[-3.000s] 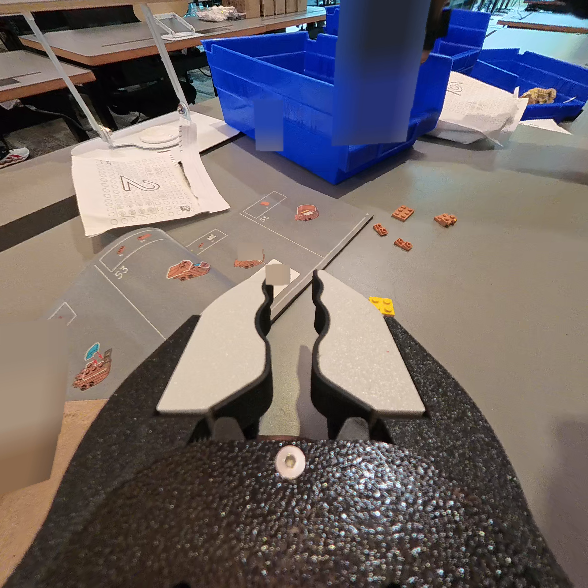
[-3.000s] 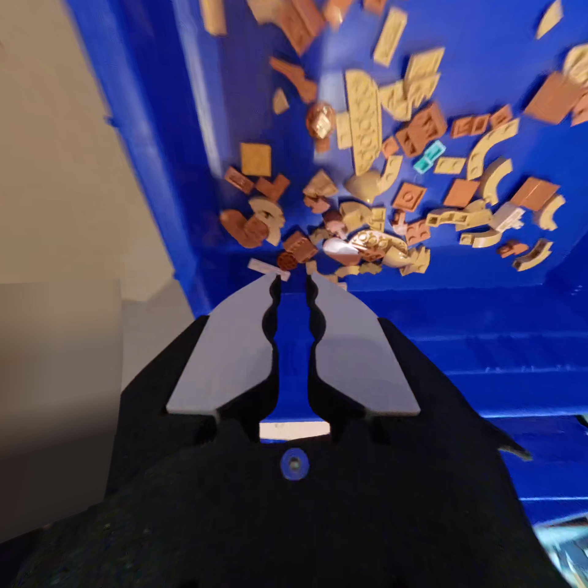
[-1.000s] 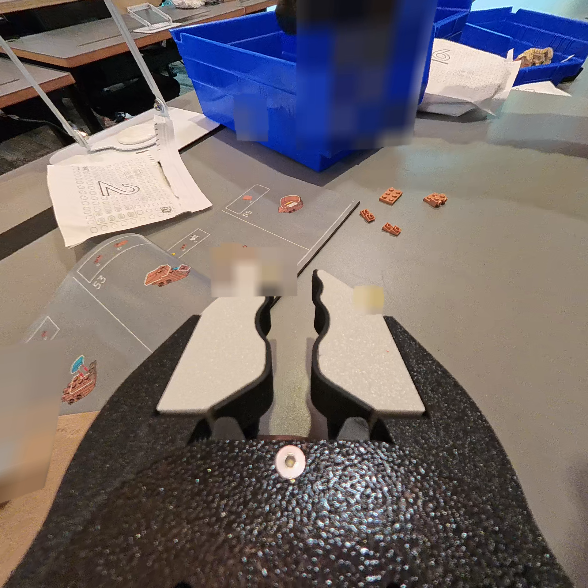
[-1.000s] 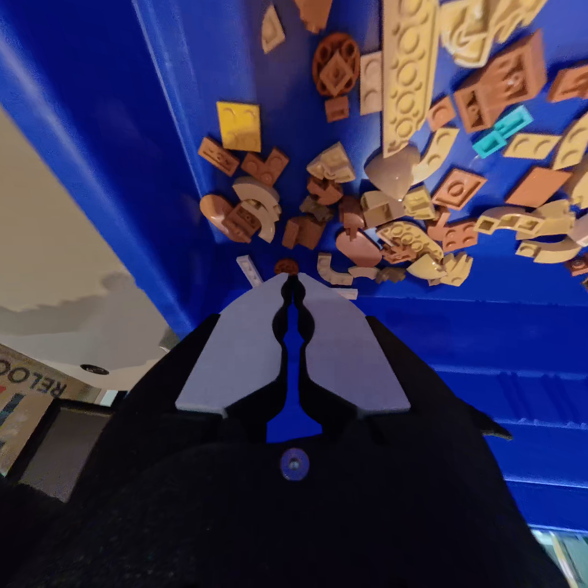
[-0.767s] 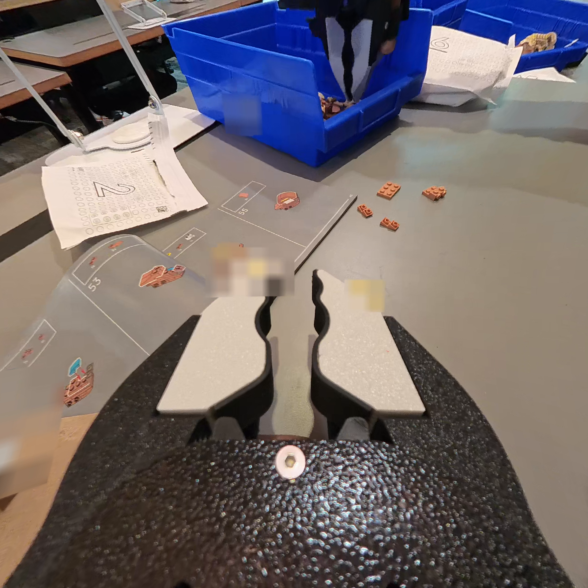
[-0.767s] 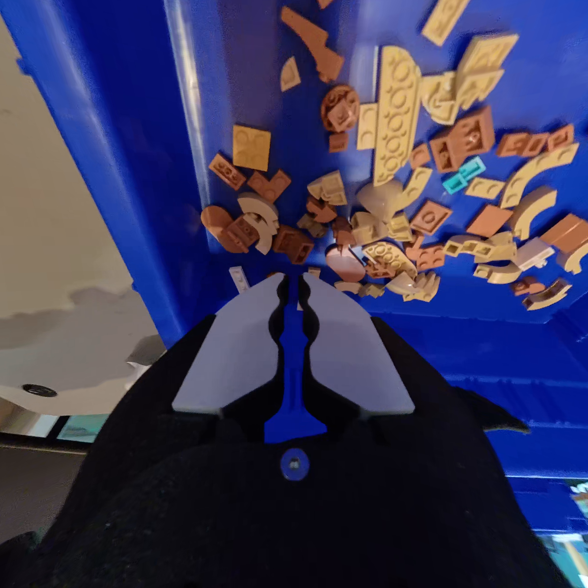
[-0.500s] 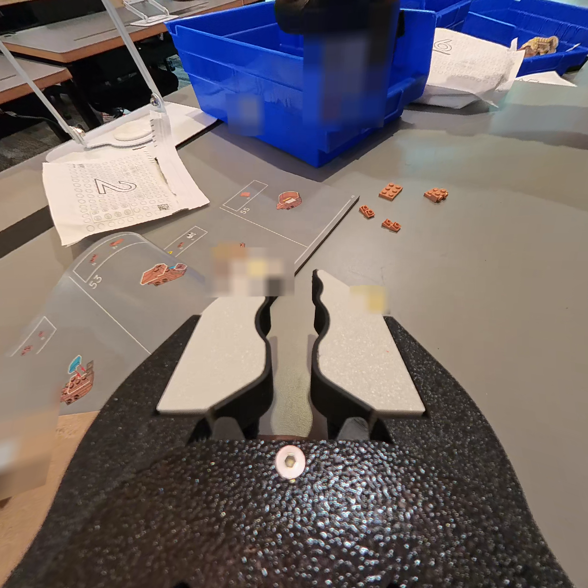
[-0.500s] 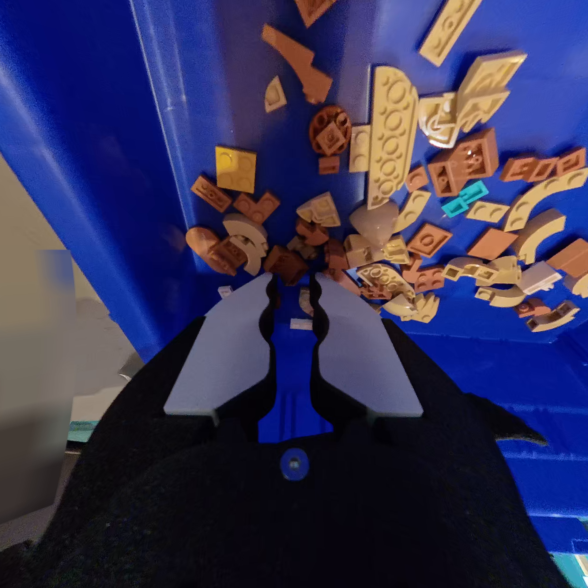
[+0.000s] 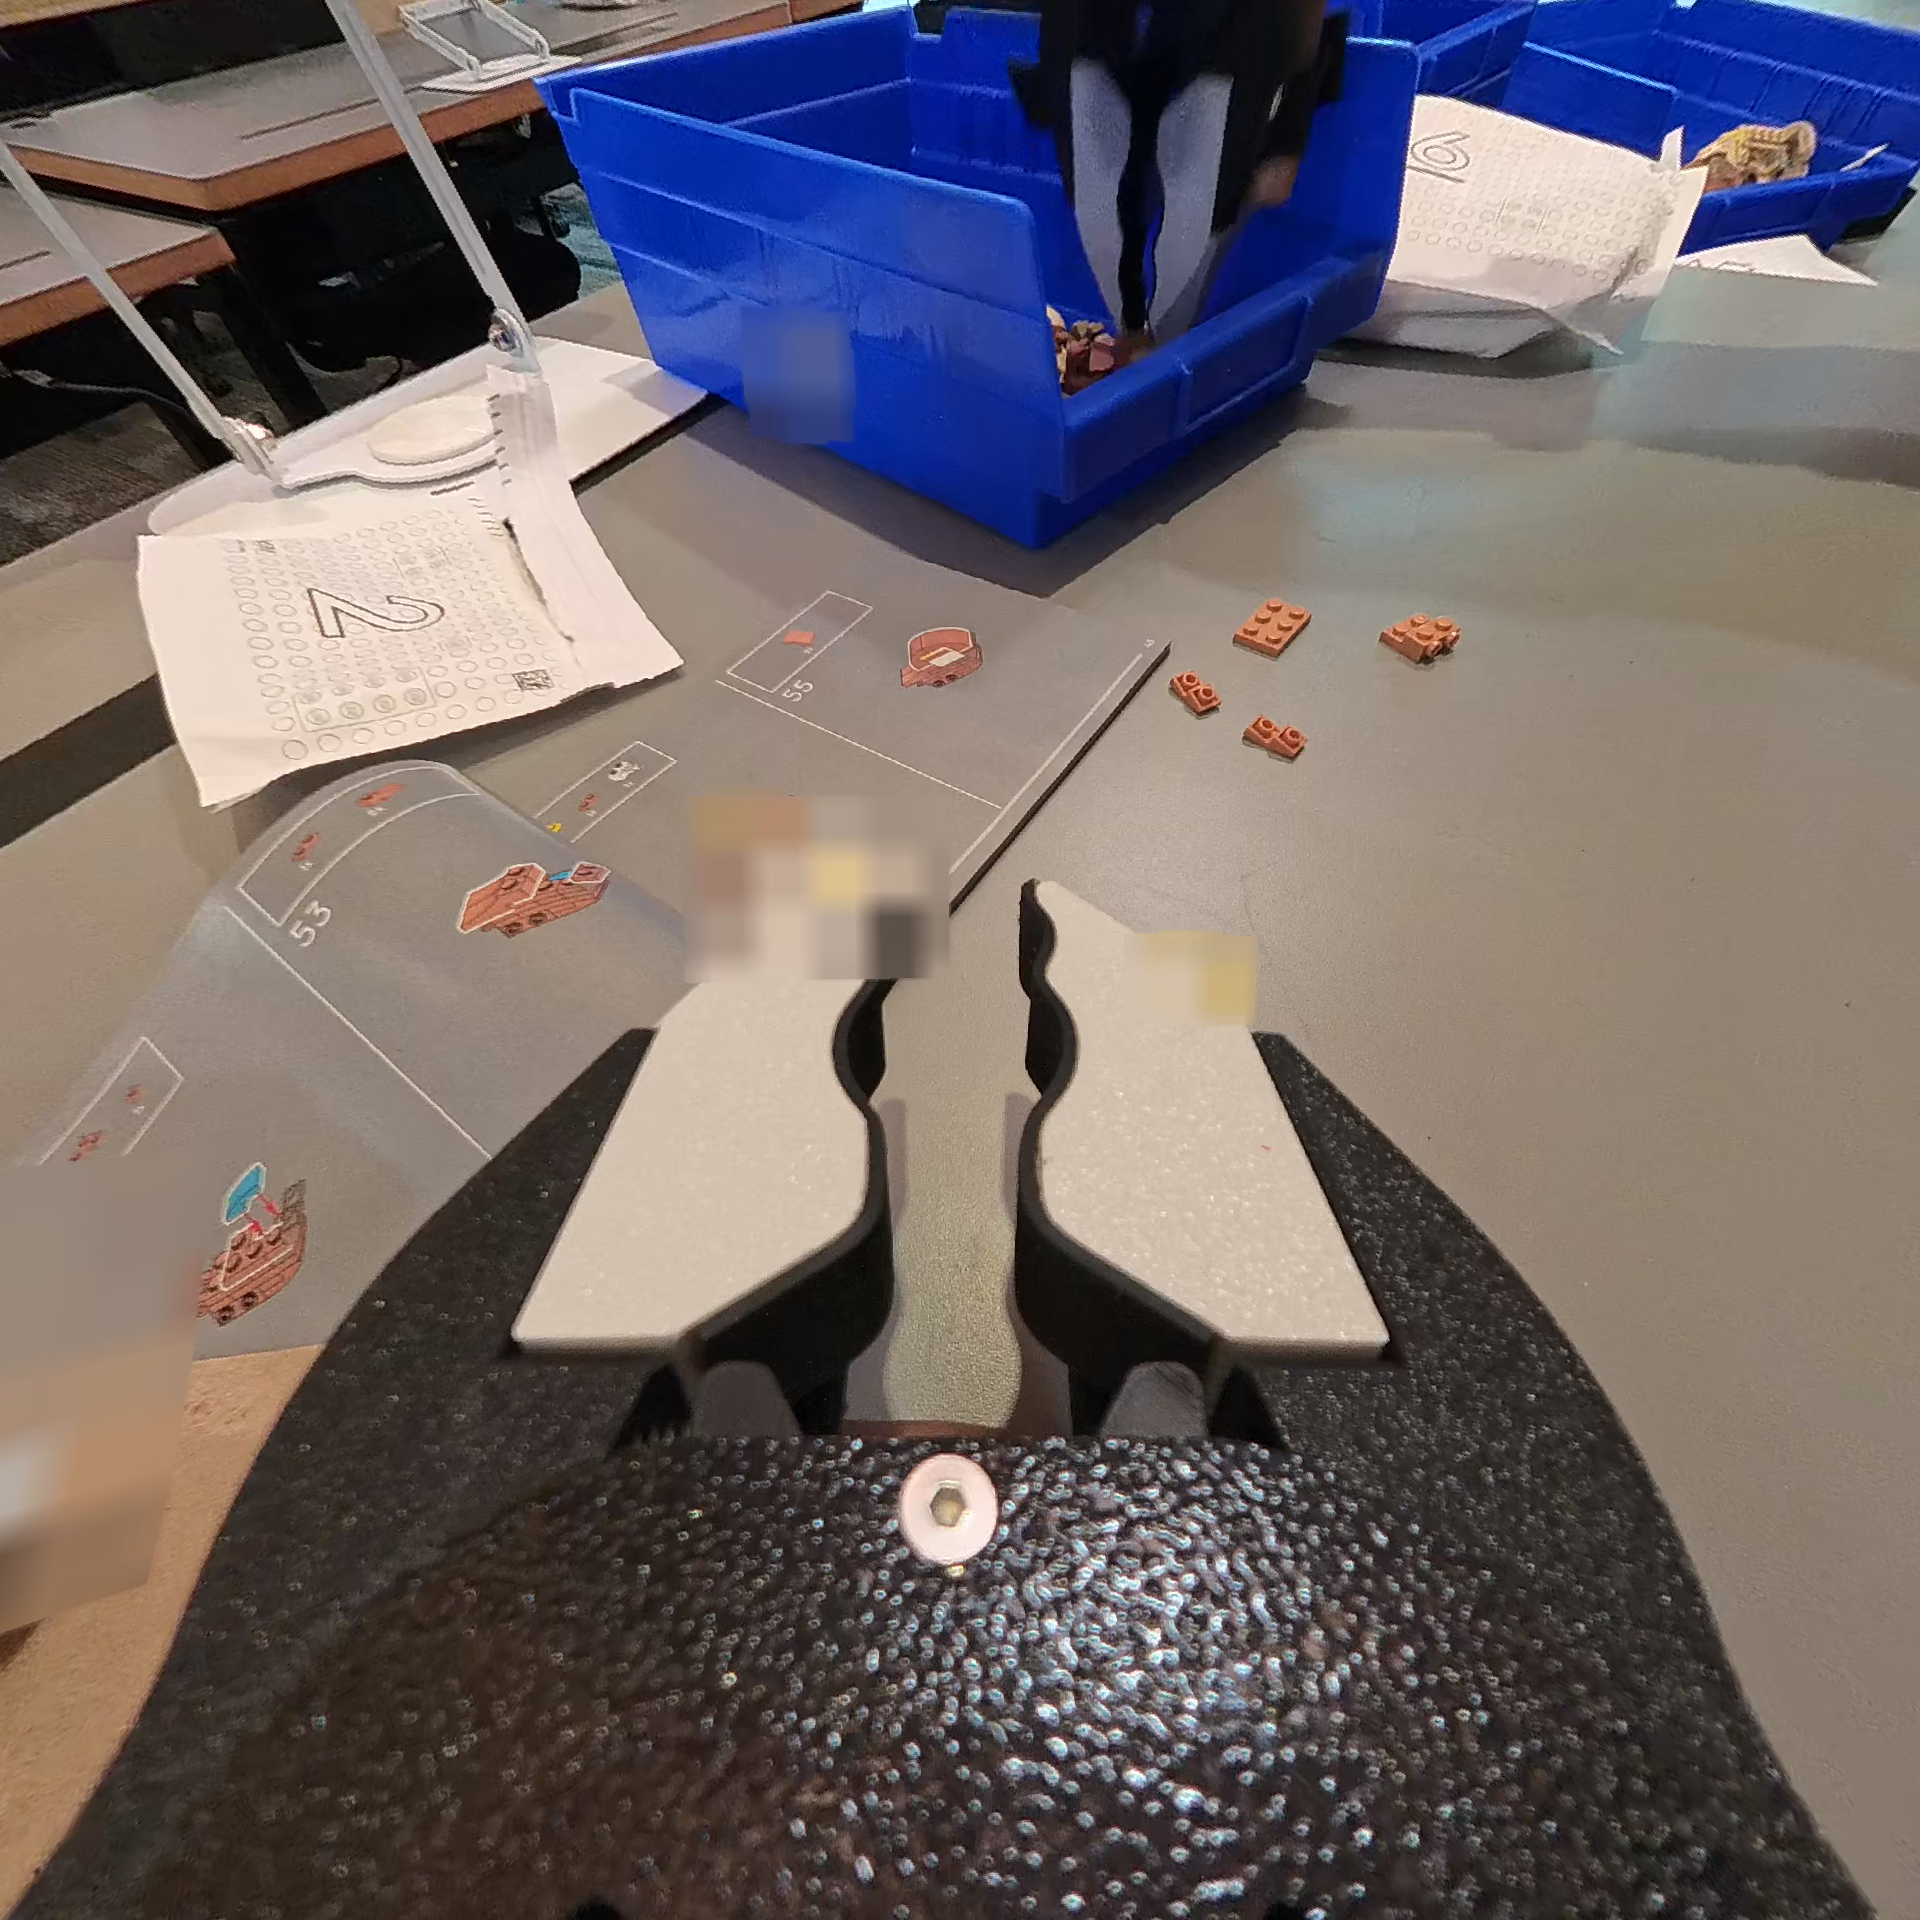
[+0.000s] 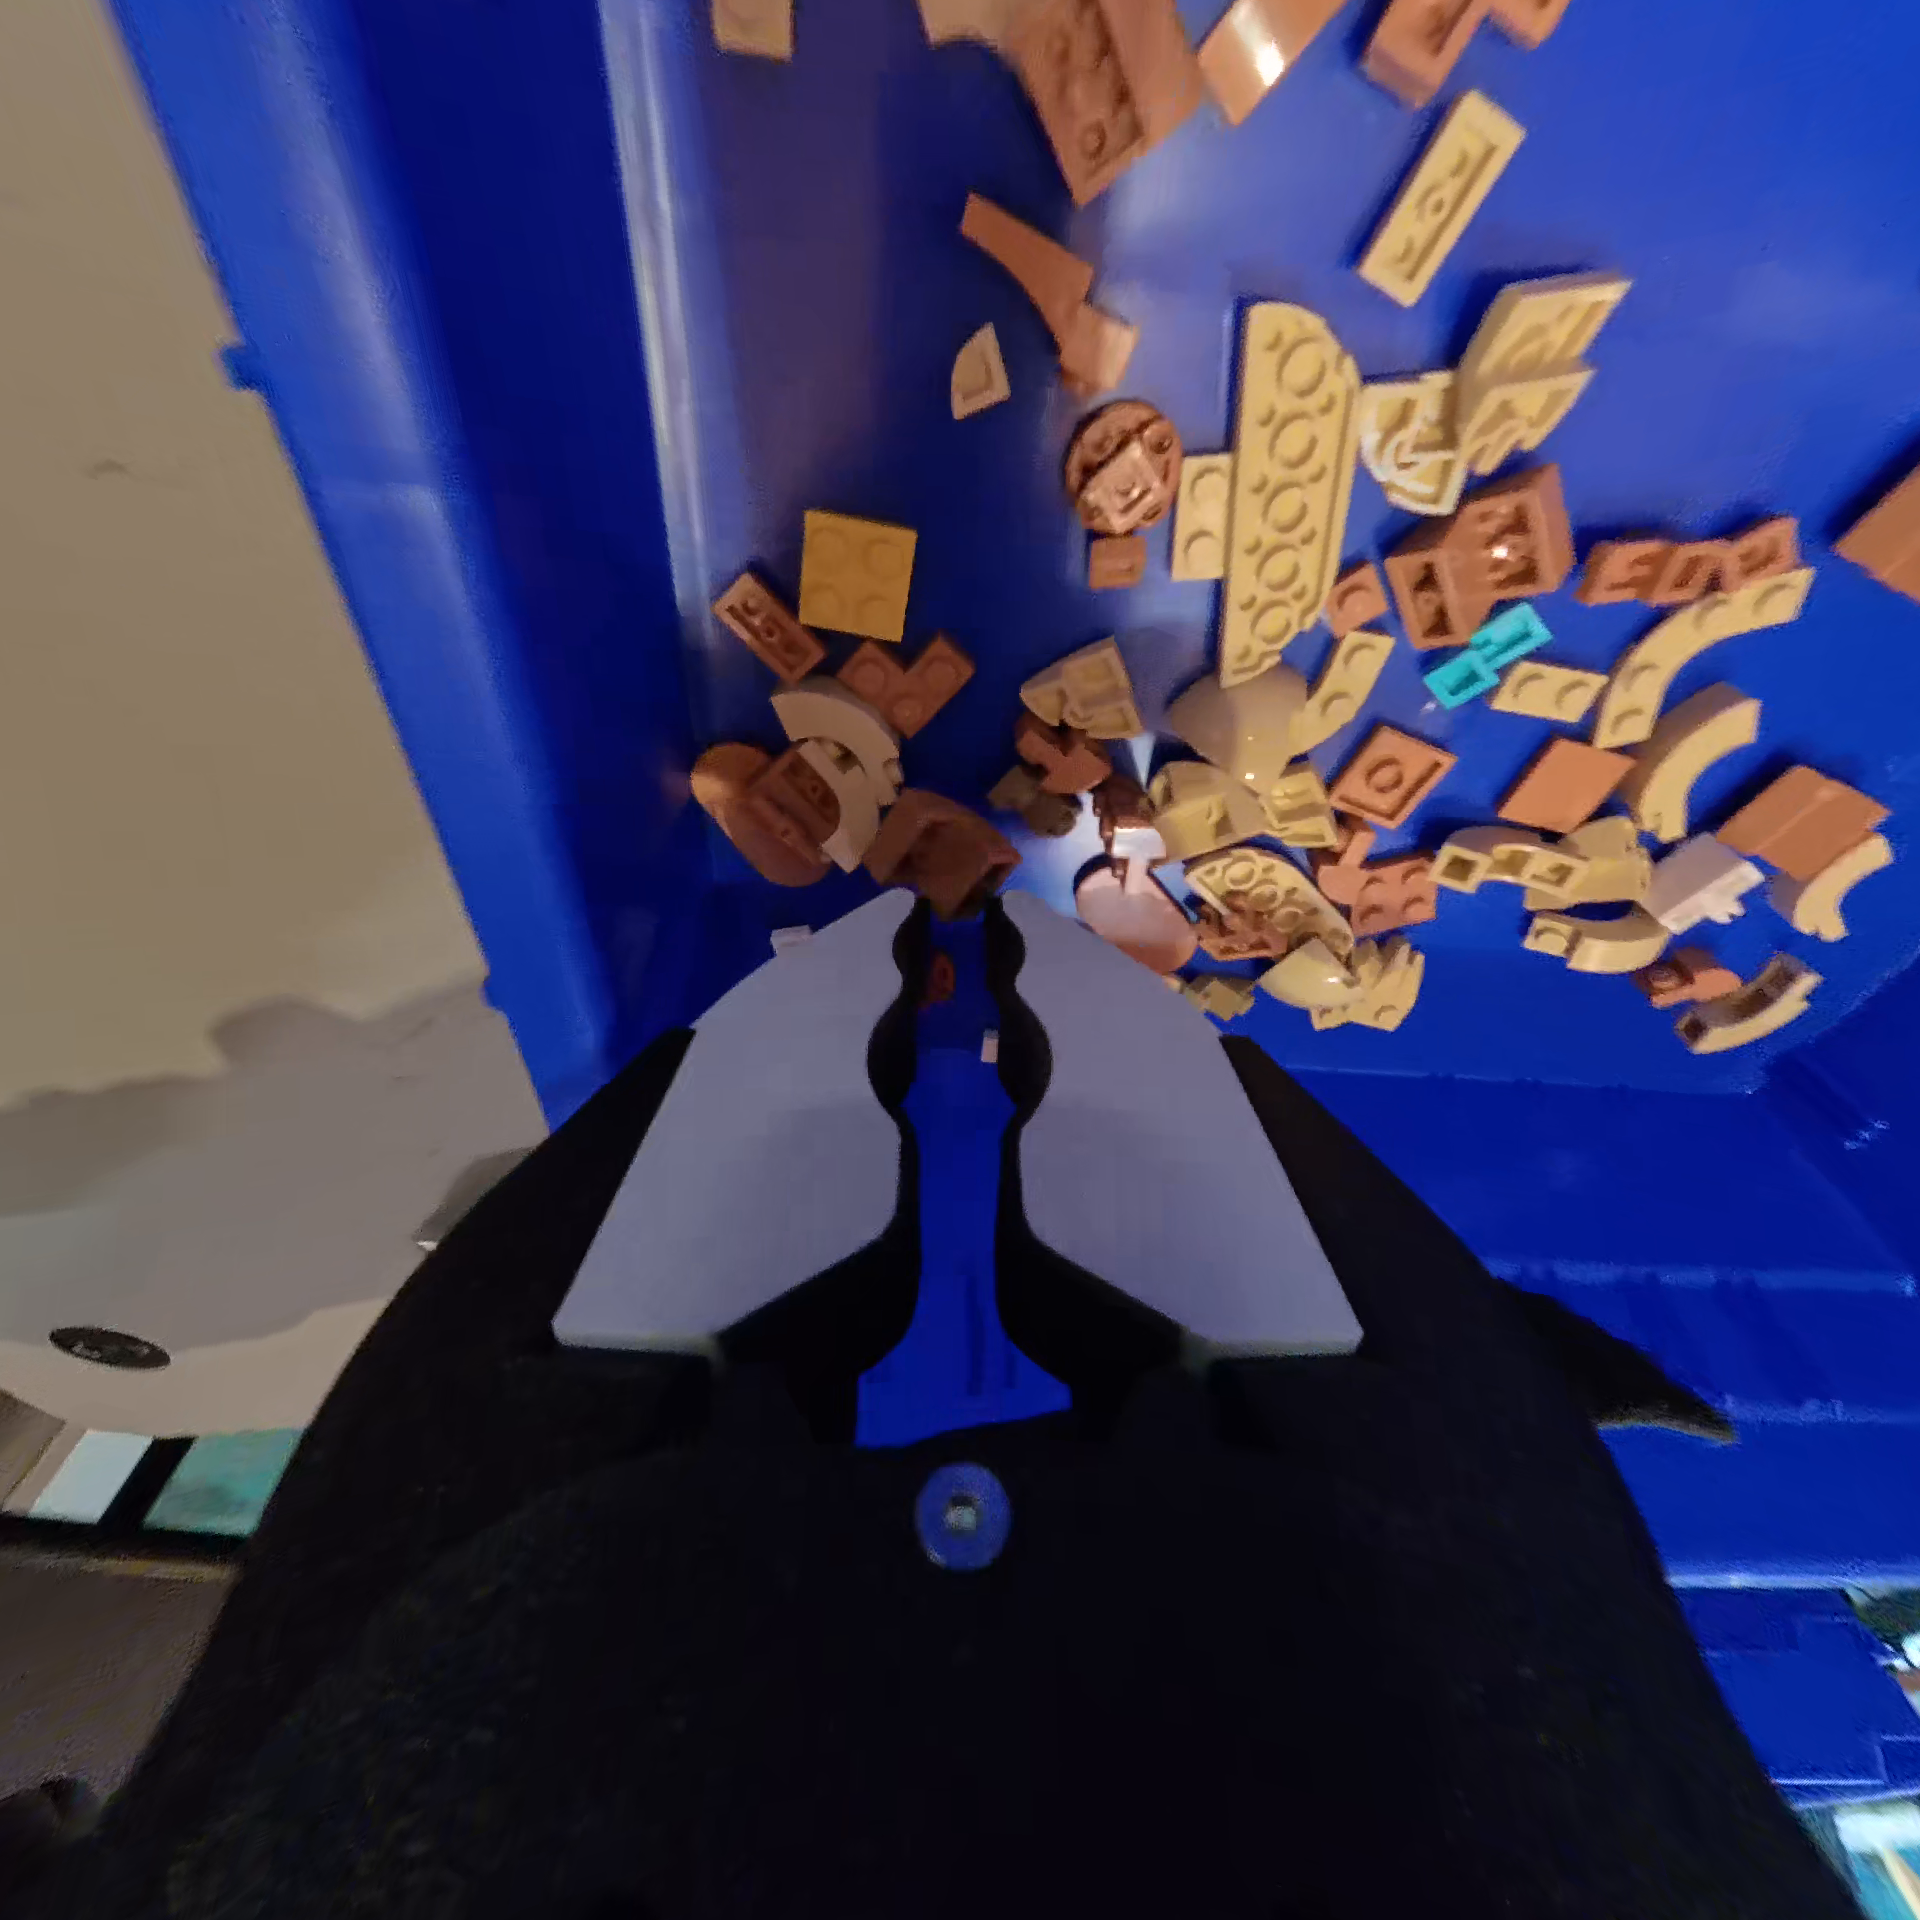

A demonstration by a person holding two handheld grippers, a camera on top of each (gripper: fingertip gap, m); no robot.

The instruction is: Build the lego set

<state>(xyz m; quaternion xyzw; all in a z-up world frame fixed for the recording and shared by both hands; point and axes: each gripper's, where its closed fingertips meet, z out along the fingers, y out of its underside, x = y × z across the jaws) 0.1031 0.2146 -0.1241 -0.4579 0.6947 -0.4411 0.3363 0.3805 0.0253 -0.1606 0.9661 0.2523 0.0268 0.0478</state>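
Note:
My right gripper (image 10: pixel 954 902) reaches into a blue bin (image 10: pixel 468 520) of loose tan and brown bricks. Its fingertips (image 10: pixel 997 909) pinch the near end of a dark brown brick (image 10: pixel 940 847) at the edge of the pile, by the bin's left wall. The left wrist view shows this gripper (image 9: pixel 1138 307) pointing down into the bin (image 9: pixel 987 436), tips at the brown pieces. My left gripper (image 9: pixel 956 914) hovers over the grey table (image 9: pixel 1507 987), open with only table between its fingers. Its left fingertip is hidden behind a blurred patch.
An open instruction booklet (image 9: pixel 883 727) lies ahead of my left gripper. Several small brown bricks (image 9: pixel 1272 627) lie to its right. A white paper bag (image 9: pixel 384 634) and a clear stand (image 9: pixel 416 208) are at the left. Another white bag (image 9: pixel 1507 229) and more blue bins (image 9: pixel 1714 104) are behind. My hands' fingertips stand some 35 centimetres from each other.
My right gripper's jaws were shut on air, opened, moved forward to the dark brown brick and closed on it. My left gripper stayed open and nearly still.

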